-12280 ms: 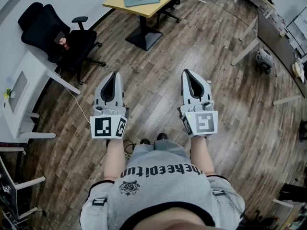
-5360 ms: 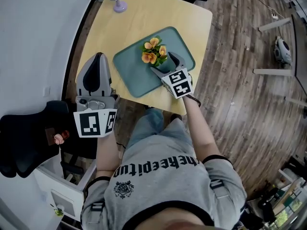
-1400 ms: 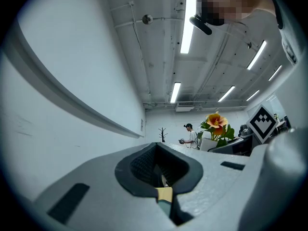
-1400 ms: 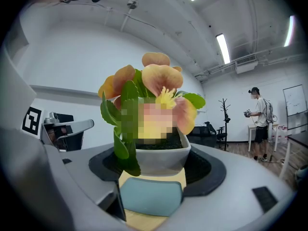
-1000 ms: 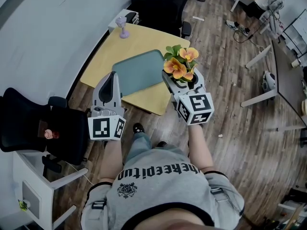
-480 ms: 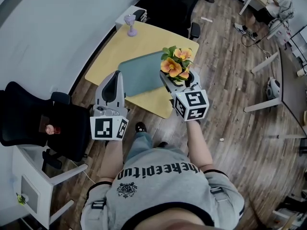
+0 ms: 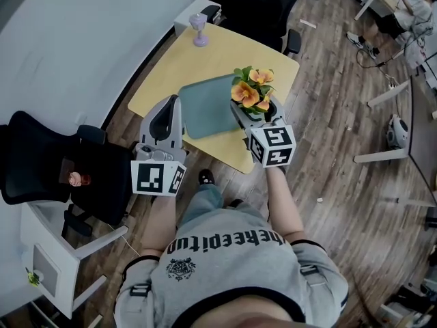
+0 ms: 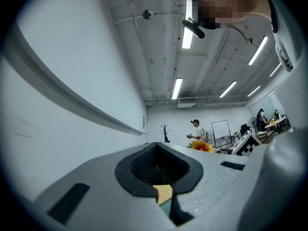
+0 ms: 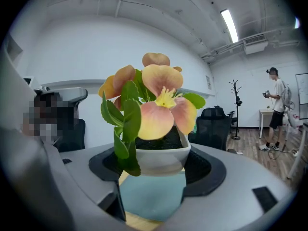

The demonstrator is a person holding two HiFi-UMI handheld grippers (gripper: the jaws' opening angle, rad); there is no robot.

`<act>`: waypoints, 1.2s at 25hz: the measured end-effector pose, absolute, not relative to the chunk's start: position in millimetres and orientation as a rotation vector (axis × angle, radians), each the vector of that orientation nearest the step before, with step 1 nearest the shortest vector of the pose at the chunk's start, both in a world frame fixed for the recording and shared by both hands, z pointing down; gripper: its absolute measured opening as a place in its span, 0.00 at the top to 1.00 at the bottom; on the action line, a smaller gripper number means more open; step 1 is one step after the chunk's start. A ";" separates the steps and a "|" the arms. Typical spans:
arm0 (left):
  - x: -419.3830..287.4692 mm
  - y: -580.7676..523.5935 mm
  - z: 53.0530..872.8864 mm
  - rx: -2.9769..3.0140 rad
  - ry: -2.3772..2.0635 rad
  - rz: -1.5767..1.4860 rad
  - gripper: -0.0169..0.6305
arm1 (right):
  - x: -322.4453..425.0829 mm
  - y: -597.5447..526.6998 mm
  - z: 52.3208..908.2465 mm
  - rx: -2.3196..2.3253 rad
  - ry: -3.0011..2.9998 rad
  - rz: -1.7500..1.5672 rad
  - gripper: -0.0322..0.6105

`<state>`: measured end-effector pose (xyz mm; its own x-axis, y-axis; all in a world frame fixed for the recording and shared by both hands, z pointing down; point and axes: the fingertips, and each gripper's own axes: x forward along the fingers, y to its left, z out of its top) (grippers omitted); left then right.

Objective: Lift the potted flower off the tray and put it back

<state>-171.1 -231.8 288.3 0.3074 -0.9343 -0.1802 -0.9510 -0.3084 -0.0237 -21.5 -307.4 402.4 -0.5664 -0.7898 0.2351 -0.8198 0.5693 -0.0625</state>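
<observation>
My right gripper (image 7: 250, 112) is shut on the potted flower (image 7: 253, 94), a small white pot (image 9: 161, 157) with orange blooms and green leaves, held upright in the air above the right edge of the teal tray (image 7: 203, 104). The tray lies on the yellow table (image 7: 216, 53), and shows below the pot in the right gripper view as a teal surface (image 9: 151, 194). My left gripper (image 7: 167, 115) hovers over the table's near left edge, shut with nothing in it; its jaws (image 8: 159, 177) meet in the left gripper view.
A purple goblet-shaped object (image 7: 199, 29) stands at the table's far left corner. Black office chairs (image 7: 37, 162) sit to the left and behind the table (image 7: 259, 2). A white side table (image 7: 61, 251) is at lower left. A person (image 9: 276, 107) stands far off.
The pot stays in my right gripper, now a little lower and over the tray's right edge. The table has drawn nearer in view. The left gripper has barely moved.
</observation>
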 end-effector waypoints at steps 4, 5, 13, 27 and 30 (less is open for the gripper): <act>-179.0 -250.2 297.5 -2.461 1.756 0.177 0.97 | -34.1 -324.5 419.5 1.345 -2.605 0.273 0.40; -180.7 -254.7 299.7 -2.468 1.751 0.170 0.97 | -37.1 -328.7 423.9 1.342 -2.599 0.279 0.40; -190.1 -292.7 323.3 -2.537 1.689 0.081 0.97 | -57.9 -360.0 465.8 1.323 -2.542 0.348 0.40; -215.8 -344.9 359.7 -2.608 1.699 0.004 0.97 | -76.3 -394.0 549.1 1.304 -2.408 0.485 0.40; -221.6 -353.3 366.2 -2.615 1.700 -0.008 0.97 | -80.7 -397.7 567.7 1.292 -2.384 0.513 0.40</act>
<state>-221.6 -353.3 366.2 0.4062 -0.9138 -0.0079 -0.9136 -0.4060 -0.0216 -80.7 -397.7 567.7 -0.5055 -0.7104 0.4897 -0.8490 0.5109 -0.1351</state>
